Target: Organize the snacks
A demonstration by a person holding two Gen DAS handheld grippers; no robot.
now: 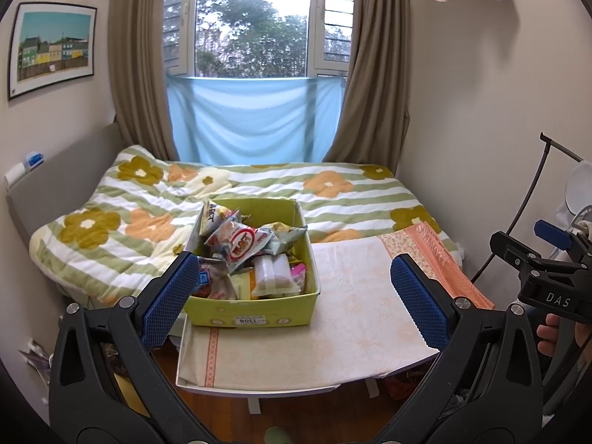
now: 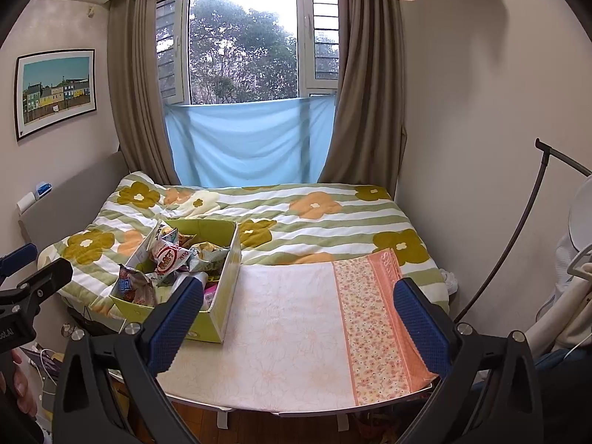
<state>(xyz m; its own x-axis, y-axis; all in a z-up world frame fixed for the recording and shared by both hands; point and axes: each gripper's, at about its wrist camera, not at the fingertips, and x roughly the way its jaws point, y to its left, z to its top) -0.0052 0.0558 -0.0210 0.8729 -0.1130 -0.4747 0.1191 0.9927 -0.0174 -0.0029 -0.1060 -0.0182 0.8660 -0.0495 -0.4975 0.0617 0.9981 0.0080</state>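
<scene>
Snacks fill one green cardboard box (image 1: 255,307) in the left wrist view, standing at the far left corner of a small table (image 1: 355,318) covered with a pale floral cloth, its far wall close against the flowered quilt (image 1: 122,229) of the bed. The left gripper (image 1: 292,296) hangs released, jaws spread wide with nothing between them; its blue pad at 9 o'clock overlaps the box's near left corner in this view, though I cannot tell whether it touches. On top of the heap lies one packet with a red oval label (image 1: 242,246); the rest are too jumbled to count, perhaps a dozen. At 3 o'clock the right gripper (image 1: 547,255) shows from the side, a hand (image 1: 551,336) beneath it.

From the right wrist view, the same box (image 2: 214,318) sits at 9 o'clock and the bare cloth stretches from centre to 3 o'clock. The right gripper (image 2: 299,318) is likewise slack and wide, grasping nothing.

Risk, as I judge it: the packets are piled above the rim, so digging into the heap could spill some onto the quilt or floor, and a push from a gripper could slide the light box off the table's left edge.
</scene>
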